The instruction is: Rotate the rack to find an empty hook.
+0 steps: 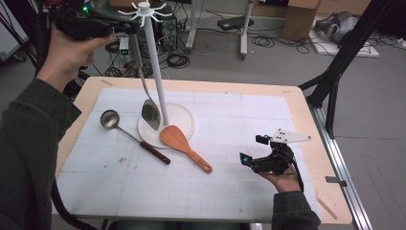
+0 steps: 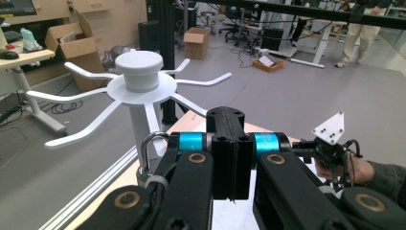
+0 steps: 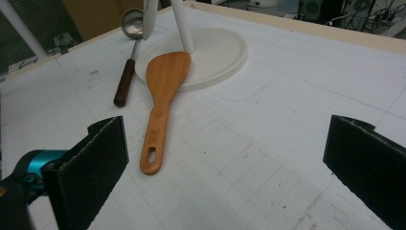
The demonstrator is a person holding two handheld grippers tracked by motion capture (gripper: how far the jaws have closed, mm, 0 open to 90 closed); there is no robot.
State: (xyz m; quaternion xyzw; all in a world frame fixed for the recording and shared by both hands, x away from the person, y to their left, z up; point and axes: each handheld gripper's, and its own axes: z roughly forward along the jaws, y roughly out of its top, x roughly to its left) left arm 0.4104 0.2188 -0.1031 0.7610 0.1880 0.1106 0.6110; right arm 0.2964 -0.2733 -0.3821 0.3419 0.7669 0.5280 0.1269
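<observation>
**A:** Your left claw [image 1: 129,27] is clenched. The steel spatula [image 1: 151,114] hangs from it by the top of its handle, though the pinch itself is hidden. It is raised beside the head of the white rack [image 1: 154,57], over the far left part of the bench [image 1: 297,96], and the blade dangles just above the rack's round base [image 1: 184,120].

**B:** So which step is this?

**A:** I'd judge it to be the hanging step. You have the spatula lifted to hook height, and in the left gripper view its metal loop [image 2: 151,146] sits just below the rack's arms [image 2: 76,132]. It is not over any of them yet.

**B:** And the next move?

**A:** Bring the loop in line with one arm's upturned tip, slide it on, and let go only once the arm carries the weight. The long handle may swing, so go gently. The pole is close, and a knock could rock the rack.

**B:** What about the other hand?

**A:** Your right claw [image 1: 253,148] is released, with its jaws wide apart, and rests near the front right corner. It points at the wooden spatula [image 3: 163,91], whose head lies on the base's rim. The ladle [image 1: 129,134] lies just left of it, toward the left edge. Both are likely waiting their turn.
</observation>
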